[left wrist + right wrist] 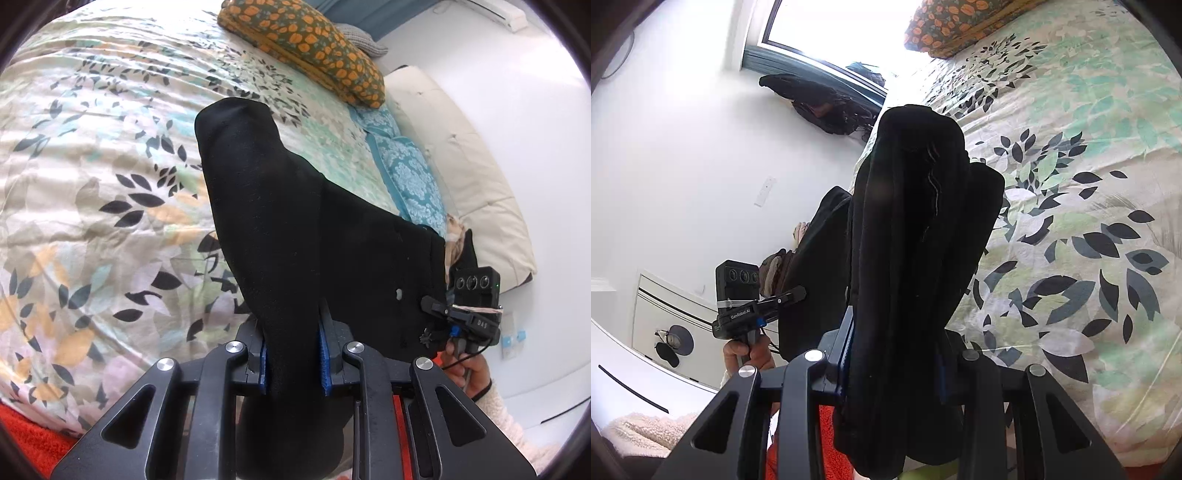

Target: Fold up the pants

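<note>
Pants [280,229] hang between both grippers, lifted above the bed [92,177]. Left gripper [291,362] is clamped on black cloth, pads pressing in; right gripper [894,365] pinches a thicker bunch.

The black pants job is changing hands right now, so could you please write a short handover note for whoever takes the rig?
Left gripper: shut on the black pants.
Right gripper: also shut on a bunched part of the pants.
Pants: held up between both grippers, hanging over the floral bedspread, not laid flat.
Done: both grips taken, the pants lifted.
Left: lay them out on the bed and make the folds; no tidy fold is visible yet.
</note>
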Action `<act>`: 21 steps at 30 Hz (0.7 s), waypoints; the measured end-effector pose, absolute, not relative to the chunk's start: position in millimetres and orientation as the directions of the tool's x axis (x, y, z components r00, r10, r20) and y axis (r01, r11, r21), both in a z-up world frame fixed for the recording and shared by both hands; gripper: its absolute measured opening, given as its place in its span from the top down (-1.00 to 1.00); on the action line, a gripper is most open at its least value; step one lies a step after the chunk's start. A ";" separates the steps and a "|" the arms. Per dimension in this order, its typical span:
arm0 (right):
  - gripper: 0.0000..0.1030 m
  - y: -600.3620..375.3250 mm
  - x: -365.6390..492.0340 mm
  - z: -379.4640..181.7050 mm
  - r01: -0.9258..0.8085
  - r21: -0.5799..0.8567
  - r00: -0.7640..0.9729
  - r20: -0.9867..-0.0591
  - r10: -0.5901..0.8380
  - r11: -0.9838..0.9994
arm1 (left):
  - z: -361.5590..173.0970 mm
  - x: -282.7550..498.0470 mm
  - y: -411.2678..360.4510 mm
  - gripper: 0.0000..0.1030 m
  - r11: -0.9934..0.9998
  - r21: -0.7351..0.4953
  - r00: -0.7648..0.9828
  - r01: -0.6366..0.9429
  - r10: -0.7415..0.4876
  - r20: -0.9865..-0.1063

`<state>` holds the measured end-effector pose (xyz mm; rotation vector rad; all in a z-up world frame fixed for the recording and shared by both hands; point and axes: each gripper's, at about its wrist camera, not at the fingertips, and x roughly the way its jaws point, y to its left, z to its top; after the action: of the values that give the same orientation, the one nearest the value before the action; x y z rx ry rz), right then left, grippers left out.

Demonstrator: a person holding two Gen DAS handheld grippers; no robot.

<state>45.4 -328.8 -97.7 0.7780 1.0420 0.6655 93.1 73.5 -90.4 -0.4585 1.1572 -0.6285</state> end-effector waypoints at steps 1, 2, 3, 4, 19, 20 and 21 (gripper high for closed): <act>0.32 -326.7 47.9 -107.5 -0.101 0.811 0.353 -0.513 0.783 0.577 | -104.1 95.1 73.0 0.59 0.762 -0.614 0.257 0.205 -0.647 -0.718; 0.32 -326.2 45.0 -118.1 -0.081 0.798 0.343 -0.540 0.769 0.597 | -122.2 97.1 66.9 0.50 0.790 -0.585 0.246 0.186 -0.614 -0.750; 0.29 -325.9 46.1 -133.9 -0.052 0.784 0.333 -0.570 0.751 0.618 | -142.3 100.2 65.3 0.46 0.820 -0.549 0.228 0.161 -0.572 -0.788; 0.26 -324.0 46.5 -150.6 -0.025 0.760 0.315 -0.610 0.727 0.649 | -161.6 102.5 63.7 0.36 0.860 -0.490 0.212 0.138 -0.509 -0.834; -1.00 -335.5 -21.4 9.9 0.013 0.077 0.668 -0.742 0.049 0.997 | -21.8 22.4 43.7 -0.58 0.995 -0.016 0.721 0.103 -0.086 -0.687; -1.00 -330.3 -29.0 21.2 0.019 0.062 0.688 -0.725 0.032 0.998 | -17.9 16.6 40.5 -0.58 0.996 -0.029 0.729 0.089 -0.085 -0.679; -1.00 -323.6 -35.3 30.0 0.024 0.056 0.701 -0.713 0.024 0.998 | -16.7 12.3 37.4 -0.58 0.997 -0.037 0.725 0.070 -0.076 -0.684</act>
<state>-35.3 -323.6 30.0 0.0629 0.7944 -0.0001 12.3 37.4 -16.7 -0.0086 0.7553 -0.0806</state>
